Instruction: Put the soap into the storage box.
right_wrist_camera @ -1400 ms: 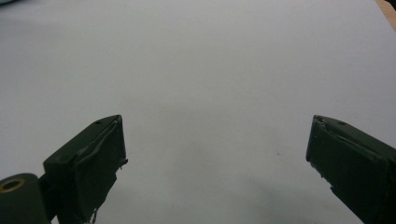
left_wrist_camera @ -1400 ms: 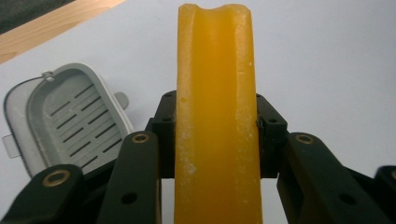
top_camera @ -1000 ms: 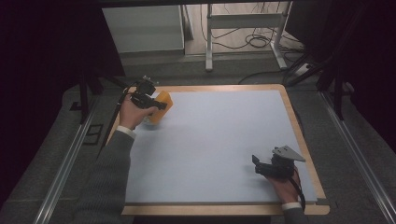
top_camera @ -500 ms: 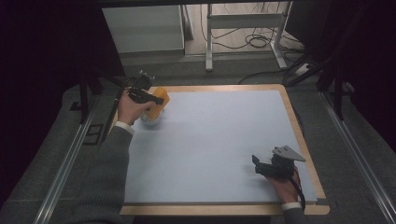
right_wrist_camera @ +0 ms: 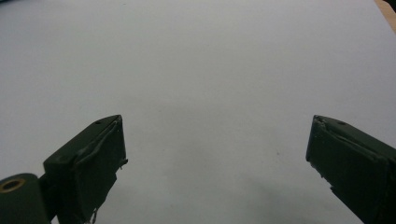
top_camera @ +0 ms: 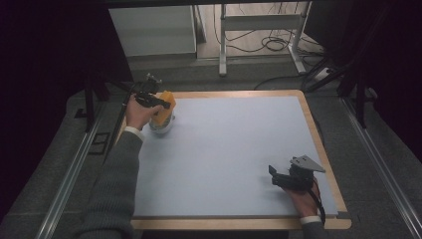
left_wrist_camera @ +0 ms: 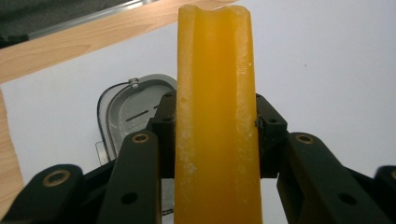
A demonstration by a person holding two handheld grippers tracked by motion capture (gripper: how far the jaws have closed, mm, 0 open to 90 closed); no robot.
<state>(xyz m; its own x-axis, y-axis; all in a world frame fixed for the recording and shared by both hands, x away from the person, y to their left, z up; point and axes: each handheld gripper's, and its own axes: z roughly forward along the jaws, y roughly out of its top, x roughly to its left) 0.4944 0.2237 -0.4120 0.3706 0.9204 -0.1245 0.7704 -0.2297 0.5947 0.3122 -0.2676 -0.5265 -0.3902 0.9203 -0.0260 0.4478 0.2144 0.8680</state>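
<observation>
My left gripper (left_wrist_camera: 215, 116) is shut on a tall orange-yellow block (left_wrist_camera: 215, 93), its pads pressing both sides. Behind and under the block lies a grey metal container (left_wrist_camera: 126, 105) with rounded corners and a wire clasp. In the high view the left gripper (top_camera: 160, 103) holds the orange block (top_camera: 164, 112) over that container (top_camera: 162, 128) at the far left corner of the white mat (top_camera: 234, 149). My right gripper (top_camera: 273, 175) rests near the front right edge. Its jaws (right_wrist_camera: 217, 140) stand wide open above bare mat.
A wooden border (top_camera: 318, 134) frames the mat. Grey carpeted floor with metal rails (top_camera: 74, 169) runs along both sides. A metal stand and cables (top_camera: 259, 35) sit beyond the far edge.
My left hand has shifted a little toward the far left corner and slightly down, still carrying the orange block. The right gripper has stayed put.
</observation>
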